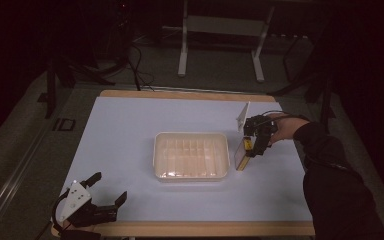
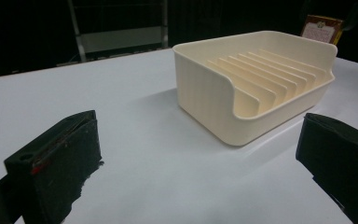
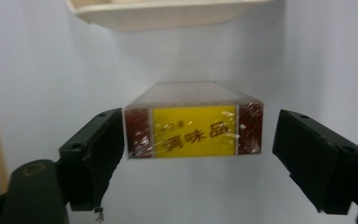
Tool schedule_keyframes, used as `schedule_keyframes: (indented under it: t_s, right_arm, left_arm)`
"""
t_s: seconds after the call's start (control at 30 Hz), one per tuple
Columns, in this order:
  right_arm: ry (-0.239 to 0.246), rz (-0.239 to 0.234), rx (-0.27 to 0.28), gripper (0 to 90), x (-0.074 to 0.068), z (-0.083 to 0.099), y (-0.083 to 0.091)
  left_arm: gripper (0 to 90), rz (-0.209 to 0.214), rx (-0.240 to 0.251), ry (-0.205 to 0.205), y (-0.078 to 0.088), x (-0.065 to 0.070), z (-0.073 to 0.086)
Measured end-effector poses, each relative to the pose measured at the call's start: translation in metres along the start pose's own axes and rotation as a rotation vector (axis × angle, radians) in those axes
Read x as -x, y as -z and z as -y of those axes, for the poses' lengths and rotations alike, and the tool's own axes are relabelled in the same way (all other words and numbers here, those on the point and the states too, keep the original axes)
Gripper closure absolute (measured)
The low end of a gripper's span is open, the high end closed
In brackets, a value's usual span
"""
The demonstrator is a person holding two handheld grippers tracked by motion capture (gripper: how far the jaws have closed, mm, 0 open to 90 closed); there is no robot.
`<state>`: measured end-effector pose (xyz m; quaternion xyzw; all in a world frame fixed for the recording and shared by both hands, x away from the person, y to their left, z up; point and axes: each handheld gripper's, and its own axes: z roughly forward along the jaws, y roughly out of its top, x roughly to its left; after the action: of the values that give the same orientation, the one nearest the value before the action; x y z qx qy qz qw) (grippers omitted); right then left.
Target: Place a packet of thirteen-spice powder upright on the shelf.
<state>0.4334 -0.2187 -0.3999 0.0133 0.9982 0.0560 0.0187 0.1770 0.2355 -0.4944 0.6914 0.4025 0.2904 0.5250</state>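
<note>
Yellow and dark red, wrapped in clear film, the small box (image 3: 193,126) stands on the pale table (image 1: 130,125) at centre right of the high view, just beside the right wall of the cream tray (image 1: 191,156). The step in hand looks like the grasp of this box, probably to bring it into the ribbed tray afterwards.

In the right gripper view the right gripper (image 3: 198,156) has the box between its two black jaws. The left jaw is touching, or almost touching, the red end of the box; the right jaw is apart from the other end, with a clear gap. So the jaws are partly open and do not clamp the box yet.

I think the next move calls for closing evenly on both short ends without pushing the box over, then lifting it straight.

The left gripper (image 1: 102,192) rests at the lower left of the high view, jaws wide apart, holding nothing, pointing toward the tray.
</note>
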Motion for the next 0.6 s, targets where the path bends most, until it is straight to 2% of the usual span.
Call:
schedule_keyframes:
  t_s: [0.17,0.37,0.6]
  right_arm:
    - [0.019,-0.024,-0.018,22.3,0.0,-0.003,-0.008]
    - [0.031,-0.059,-0.044,30.7,0.0,-0.005,-0.015]
    - [0.046,-0.056,-0.033,31.9,-0.002,-0.003,-0.004]
  left_arm:
    - [0.1,0.002,-0.003,0.001,-0.001,0.0,0.0]
    - [0.1,0.002,-0.003,0.002,-0.001,0.0,0.0]
    - [0.1,0.004,-0.002,0.002,-0.001,0.0,0.0]
